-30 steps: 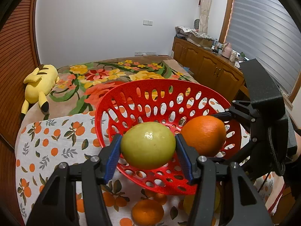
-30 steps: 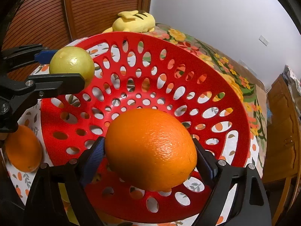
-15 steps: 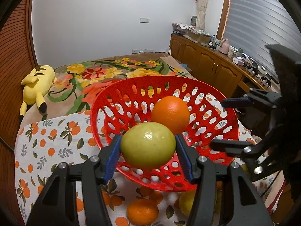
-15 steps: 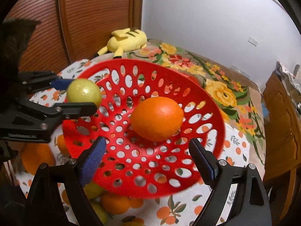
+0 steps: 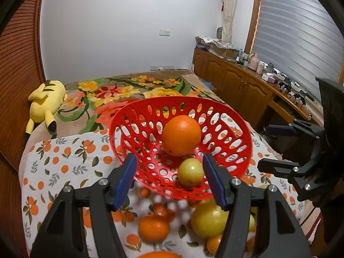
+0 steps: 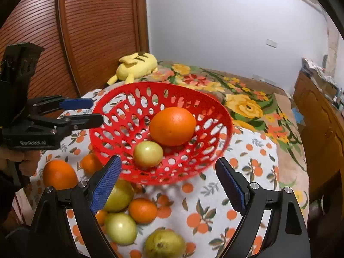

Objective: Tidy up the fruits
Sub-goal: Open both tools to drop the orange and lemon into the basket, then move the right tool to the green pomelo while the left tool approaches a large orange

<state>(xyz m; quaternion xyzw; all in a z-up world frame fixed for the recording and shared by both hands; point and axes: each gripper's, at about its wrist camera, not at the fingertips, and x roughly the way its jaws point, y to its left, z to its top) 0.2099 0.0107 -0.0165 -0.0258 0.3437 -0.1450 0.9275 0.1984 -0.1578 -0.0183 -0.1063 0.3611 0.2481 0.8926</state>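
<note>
I'm looking at a cloth (image 5: 64, 163) printed with small oranges and leaves, laid over a flowered blanket (image 5: 120, 94); ribbed wooden doors (image 6: 90, 32) fill the upper left of the right wrist view, and a plain white wall (image 5: 120, 25) sits behind. A yellow plush toy (image 5: 45, 103) lies at the left. The red basket (image 5: 133, 116), glossy plastic pierced with oval holes, sits mid-frame holding a large dimpled orange (image 5: 181, 135) touching a smooth yellow-green fruit (image 5: 191, 172). My left gripper (image 5: 169, 178) has just been opening; its blue ribbed pads stand apart with nothing pressed between. My right gripper (image 6: 167, 185) is spread wide and empty. Loose fruit (image 6: 120, 228) lies on the cloth near the bottom edge.
</note>
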